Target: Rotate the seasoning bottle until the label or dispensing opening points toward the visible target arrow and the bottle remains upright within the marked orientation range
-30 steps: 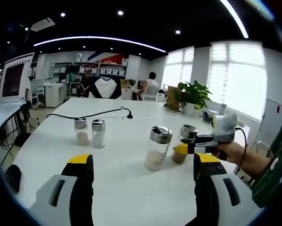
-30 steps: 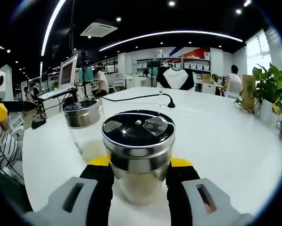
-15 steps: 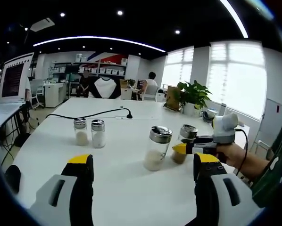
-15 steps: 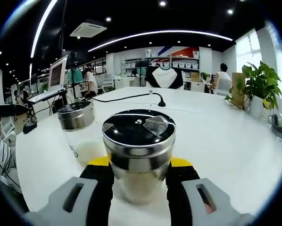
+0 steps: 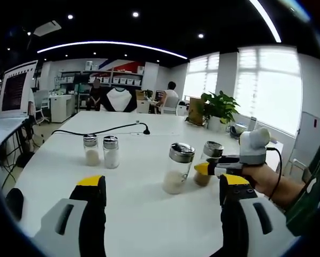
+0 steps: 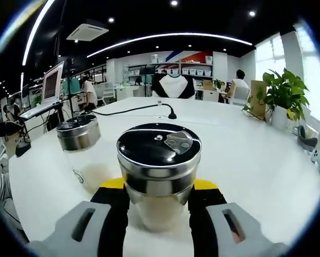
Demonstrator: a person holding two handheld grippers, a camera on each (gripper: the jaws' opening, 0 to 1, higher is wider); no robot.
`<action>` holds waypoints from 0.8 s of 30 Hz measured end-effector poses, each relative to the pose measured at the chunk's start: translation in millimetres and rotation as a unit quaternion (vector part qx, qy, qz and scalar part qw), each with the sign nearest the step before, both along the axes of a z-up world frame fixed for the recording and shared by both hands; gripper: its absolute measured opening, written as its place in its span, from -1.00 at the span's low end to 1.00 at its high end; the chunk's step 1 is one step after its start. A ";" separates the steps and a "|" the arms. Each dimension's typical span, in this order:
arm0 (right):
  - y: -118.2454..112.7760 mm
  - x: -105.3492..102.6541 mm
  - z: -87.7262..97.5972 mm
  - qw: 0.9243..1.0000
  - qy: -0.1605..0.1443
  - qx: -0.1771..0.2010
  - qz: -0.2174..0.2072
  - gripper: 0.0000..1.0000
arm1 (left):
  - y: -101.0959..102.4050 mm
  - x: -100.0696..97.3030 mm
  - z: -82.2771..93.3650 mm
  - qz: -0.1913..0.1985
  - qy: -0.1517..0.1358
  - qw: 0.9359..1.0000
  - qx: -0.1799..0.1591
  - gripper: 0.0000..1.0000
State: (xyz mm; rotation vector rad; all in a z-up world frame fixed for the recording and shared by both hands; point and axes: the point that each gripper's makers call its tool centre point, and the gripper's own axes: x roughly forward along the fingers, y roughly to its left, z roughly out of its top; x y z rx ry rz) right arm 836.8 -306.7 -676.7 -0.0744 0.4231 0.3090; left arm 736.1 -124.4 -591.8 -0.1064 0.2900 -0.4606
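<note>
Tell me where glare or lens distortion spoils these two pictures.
Left gripper view: the windows blow out white, and the ceiling light strip bows from fisheye distortion. Right gripper view: the seasoning bottle held in the right tongs bulges large, its dark lid catching reflections.

Seasoning bottle [image 6: 159,174]: clear glass jar with a shiny metal collar and a black top, pale brownish grains in the bottom.
Pose: upright on the white counter [image 6: 245,155].
Lid: flat, with a metallic flap [image 6: 180,142] lying toward the right of the top in the right gripper view.
Place: in the left gripper view it stands at [image 5: 207,163], just beside a second jar [image 5: 177,168] holding white grains.
</note>
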 end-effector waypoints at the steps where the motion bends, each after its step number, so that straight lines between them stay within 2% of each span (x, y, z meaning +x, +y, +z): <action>1: -0.1 0.0 -0.1 1.000 0.000 -0.002 -0.002 -0.16 | -0.4 0.1 0.1 0.000 0.000 1.000 -0.001 0.85; 8: -1.7 -0.2 -0.9 1.000 0.003 -0.006 -0.022 -0.16 | -3.8 2.1 -0.1 -0.006 0.001 1.000 -0.001 0.85; 24: -0.7 -2.1 -1.6 1.000 0.004 -0.014 -0.005 -0.10 | -1.3 2.7 -2.6 -0.004 0.006 1.000 0.001 0.85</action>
